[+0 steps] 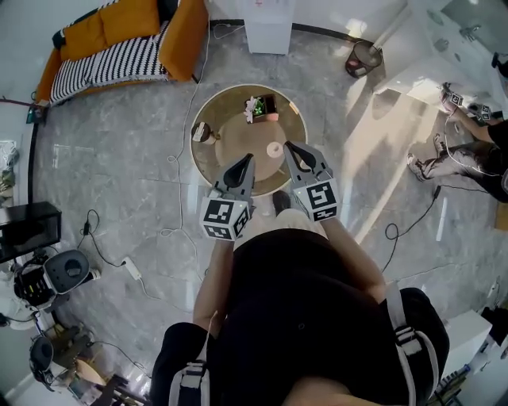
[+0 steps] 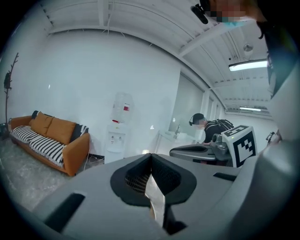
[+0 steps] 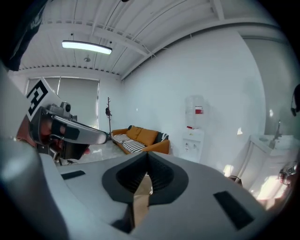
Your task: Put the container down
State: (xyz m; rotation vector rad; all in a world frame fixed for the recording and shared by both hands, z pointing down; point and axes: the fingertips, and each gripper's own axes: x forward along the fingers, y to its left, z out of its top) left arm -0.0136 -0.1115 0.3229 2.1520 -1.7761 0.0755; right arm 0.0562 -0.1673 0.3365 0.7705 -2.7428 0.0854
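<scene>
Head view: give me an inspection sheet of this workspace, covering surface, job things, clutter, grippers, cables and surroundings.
Surface: round wooden table on a grey stone-pattern floor.
Job's things: small pale container stands on the table, free of both tongs.
Clutter: open box with greenery; unclear small object near the left rim.
Grippers: left gripper and right gripper, tongs shut, empty.
Cables: white cable and black cable on the floor.
Surroundings: orange sofa, water dispenser, another person.

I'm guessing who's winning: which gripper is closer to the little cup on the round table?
Right. The right gripper is just right of the cup; the left gripper sits farther, lower left.
</scene>
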